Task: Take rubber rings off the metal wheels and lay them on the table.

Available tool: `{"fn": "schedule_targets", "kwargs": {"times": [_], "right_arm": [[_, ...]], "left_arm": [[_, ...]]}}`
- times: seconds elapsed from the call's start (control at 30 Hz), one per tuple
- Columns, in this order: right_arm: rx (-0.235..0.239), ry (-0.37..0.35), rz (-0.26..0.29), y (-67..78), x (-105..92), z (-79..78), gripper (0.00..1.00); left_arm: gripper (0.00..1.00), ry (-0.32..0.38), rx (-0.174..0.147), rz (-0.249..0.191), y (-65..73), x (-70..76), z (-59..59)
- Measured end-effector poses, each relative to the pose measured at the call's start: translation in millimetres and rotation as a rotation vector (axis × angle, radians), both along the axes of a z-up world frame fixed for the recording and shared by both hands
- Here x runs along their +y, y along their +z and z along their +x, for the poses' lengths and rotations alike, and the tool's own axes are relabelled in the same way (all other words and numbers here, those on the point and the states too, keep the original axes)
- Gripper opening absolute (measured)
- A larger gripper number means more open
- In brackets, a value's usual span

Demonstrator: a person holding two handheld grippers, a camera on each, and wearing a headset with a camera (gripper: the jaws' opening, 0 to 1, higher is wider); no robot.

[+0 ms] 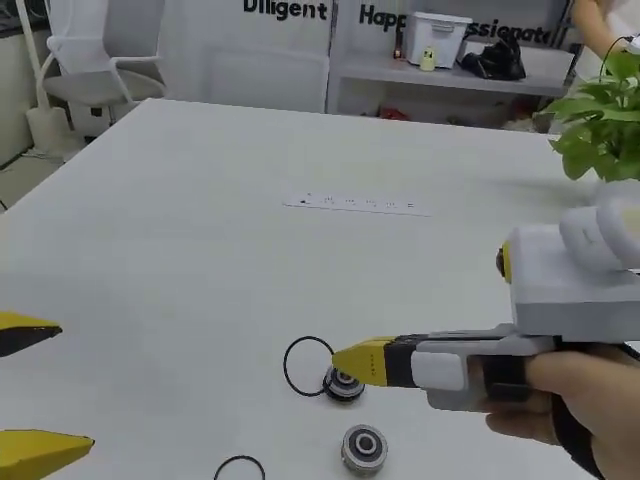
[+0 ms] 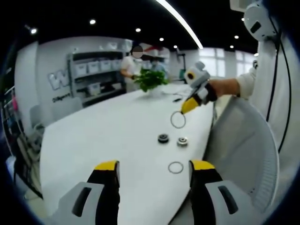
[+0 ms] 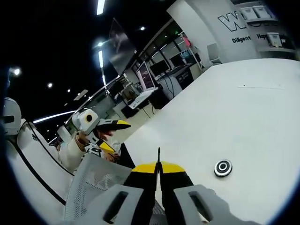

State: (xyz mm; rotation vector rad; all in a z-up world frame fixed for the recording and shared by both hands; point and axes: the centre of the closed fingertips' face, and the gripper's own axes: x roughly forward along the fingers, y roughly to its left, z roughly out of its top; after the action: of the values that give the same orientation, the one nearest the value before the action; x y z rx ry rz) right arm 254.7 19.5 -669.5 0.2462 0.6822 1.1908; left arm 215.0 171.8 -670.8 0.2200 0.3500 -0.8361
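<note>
My right gripper [image 1: 345, 360] is clamped shut on a black rubber ring [image 1: 305, 365]. It pinches the ring at one edge, so the loop sticks out past the yellow tips. In the right gripper view the ring shows edge-on, as a thin dark line rising from between the closed jaws. My hand [image 1: 560, 395] wraps the grip at the right of the head view.

Two metal wheels stand close together on the white table [image 1: 200, 220]. In the head view the gripper tips overlap the top of the farther wheel [image 1: 345, 384], and the nearer wheel [image 1: 364, 447] sits just beside it, toward me. In the left gripper view the held ring hangs apart from both wheels. I cannot tell whether its lower edge touches the table.

A second ring [image 1: 240, 468] lies flat on the table near the front edge, close to the nearer wheel.

My left gripper [image 1: 35, 392] is at the left, with its jaws spread wide and nothing between them. It points across the table toward the wheels.

A green plant [image 1: 600, 120] stands at the far right of the table.
</note>
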Motion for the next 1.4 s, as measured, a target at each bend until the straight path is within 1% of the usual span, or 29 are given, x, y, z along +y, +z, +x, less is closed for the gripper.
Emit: {"fn": "schedule_targets", "kwargs": {"times": [0.17,0.47,0.63,0.77,0.97,1.07,1.17,1.2,1.33,1.4], "right_arm": [[-0.004,0.028,-0.008,1.6,13.2,-4.2,0.0],[-0.01,0.072,-0.041,-2.4,30.6,-8.1,0.0],[-0.007,0.097,-0.073,-10.1,36.3,-11.3,0.0],[0.007,0.104,-0.088,-18.0,38.2,-7.4,0.0],[0.034,0.092,-0.123,-40.0,40.3,2.4,0.0],[0.064,0.073,-0.13,-54.6,39.0,4.3,0.0],[0.098,0.066,-0.135,-67.6,36.5,2.7,0.0],[0.12,0.06,-0.14,-72.7,35.6,1.3,0.0],[0.134,0.061,-0.177,-90.0,31.8,-0.2,0.0],[0.146,0.057,-0.181,-94.5,30.2,0.4,0.0]], "left_arm": [[0.61,0.004,-0.008,0.0,0.7,5.1,-0.8],[0.61,0.005,-0.015,-0.008,0.0,10.3,-1.9],[0.61,0.014,-0.018,-0.014,0.0,12.2,-1.3],[0.61,0.017,-0.019,-0.021,-0.2,11.3,-1.1],[0.61,0.021,-0.012,-0.026,-1.8,8.6,-1.4],[0.61,0.021,-0.007,-0.02,-3.3,8.4,-2.0],[0.6,0.031,-0.005,-0.018,-4.0,10.5,-1.4],[0.6,0.036,-0.005,-0.021,-3.7,11.0,-1.2],[0.6,0.044,-0.006,-0.025,-3.5,11.7,0.1],[0.6,0.046,-0.005,-0.022,-4.2,11.4,0.6]]}}
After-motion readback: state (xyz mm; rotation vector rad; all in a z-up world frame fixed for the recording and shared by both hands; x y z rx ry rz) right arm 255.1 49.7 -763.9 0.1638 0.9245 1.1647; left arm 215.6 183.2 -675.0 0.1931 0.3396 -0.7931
